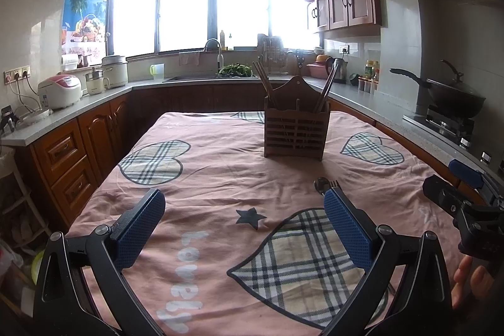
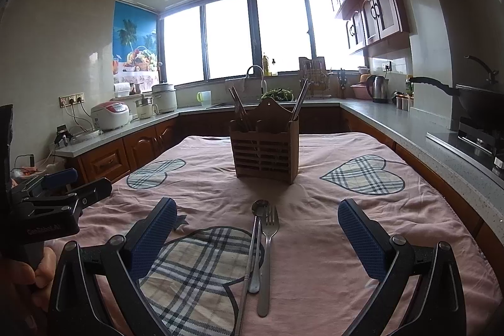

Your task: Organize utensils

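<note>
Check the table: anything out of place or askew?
Yes: a spoon, a fork and a thin metal stick lie loose on the tablecloth, outside the wooden holder. Nothing looks spilled or damaged.

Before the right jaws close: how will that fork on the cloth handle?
The fork looks like thin, rigid metal: probably light, likely slippery between the pads. It lies flat on the soft tablecloth, so pinching may snag fabric. The spoon lies alongside and could get dragged too.
</note>
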{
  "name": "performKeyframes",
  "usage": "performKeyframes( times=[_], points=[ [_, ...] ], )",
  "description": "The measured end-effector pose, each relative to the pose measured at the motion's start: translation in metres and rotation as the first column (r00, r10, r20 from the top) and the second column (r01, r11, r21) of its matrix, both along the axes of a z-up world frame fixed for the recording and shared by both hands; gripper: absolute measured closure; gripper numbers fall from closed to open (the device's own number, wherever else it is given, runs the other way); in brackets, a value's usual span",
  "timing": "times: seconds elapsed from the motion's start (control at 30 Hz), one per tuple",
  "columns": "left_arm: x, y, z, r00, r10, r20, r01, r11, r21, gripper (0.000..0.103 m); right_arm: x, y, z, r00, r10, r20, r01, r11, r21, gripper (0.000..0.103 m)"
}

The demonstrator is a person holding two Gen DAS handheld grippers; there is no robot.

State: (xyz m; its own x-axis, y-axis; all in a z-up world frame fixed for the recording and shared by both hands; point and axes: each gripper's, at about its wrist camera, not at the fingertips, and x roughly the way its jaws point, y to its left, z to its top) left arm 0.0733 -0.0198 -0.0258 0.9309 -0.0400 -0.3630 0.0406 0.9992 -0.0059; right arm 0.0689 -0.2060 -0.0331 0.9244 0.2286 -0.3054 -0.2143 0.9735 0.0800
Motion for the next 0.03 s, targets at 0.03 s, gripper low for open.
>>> performKeyframes(
  times=[0.03],
  points=[
    [0.0012, 0.0001, 0.0000, 1.000, -0.002, -0.001, 0.002, 1.000, -0.001, 0.000, 0.0009, -0.0001, -0.0003, 1.000, -0.001, -0.003, 0.001, 1.000, 0.001, 0.000]
  ],
)
